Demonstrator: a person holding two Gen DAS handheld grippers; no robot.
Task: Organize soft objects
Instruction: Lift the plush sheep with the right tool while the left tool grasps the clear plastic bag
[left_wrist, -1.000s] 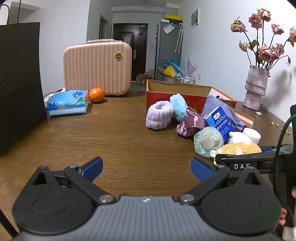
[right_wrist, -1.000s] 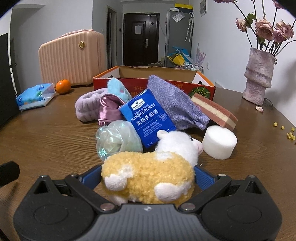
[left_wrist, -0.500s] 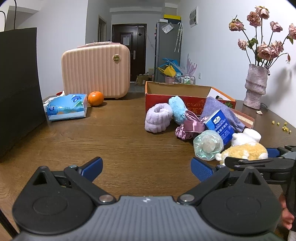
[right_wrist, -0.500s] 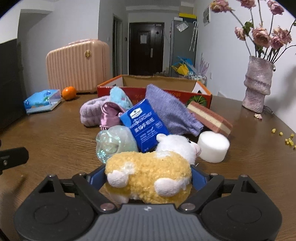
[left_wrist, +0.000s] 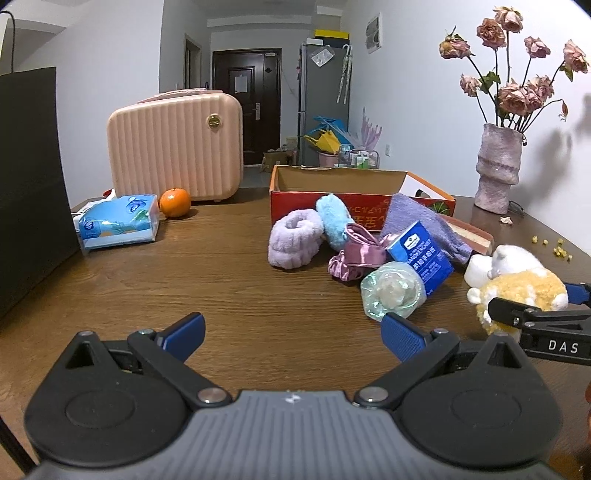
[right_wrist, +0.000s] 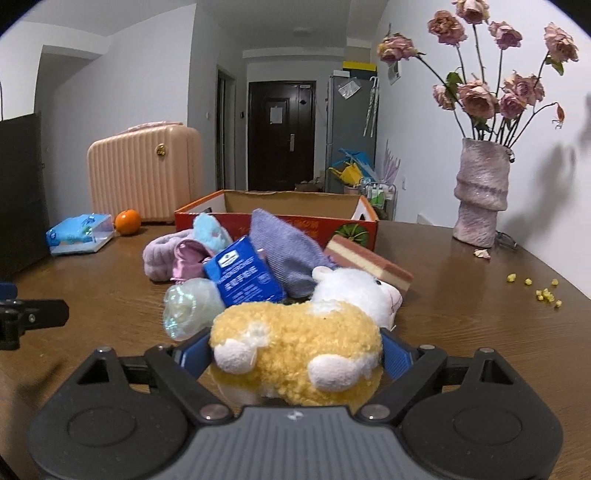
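Nearest, our right gripper (right_wrist: 295, 354) clamps the yellow plush sheep (right_wrist: 295, 354) between wide-set blue pads. Our left gripper (left_wrist: 291, 332) stands open over bare table (left_wrist: 229, 280). At twelve o'clock beyond the sheep lies the soft pile, then the red cardboard box (right_wrist: 288, 210).

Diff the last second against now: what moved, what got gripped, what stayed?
The right tongs closed on the yellow plush sheep and lifted it off the table, toward the cardboard box; the white foam cylinder it sat beside is now hidden behind it in the right view. The left tongs stayed open and empty, barely moving. The pile did not shift.
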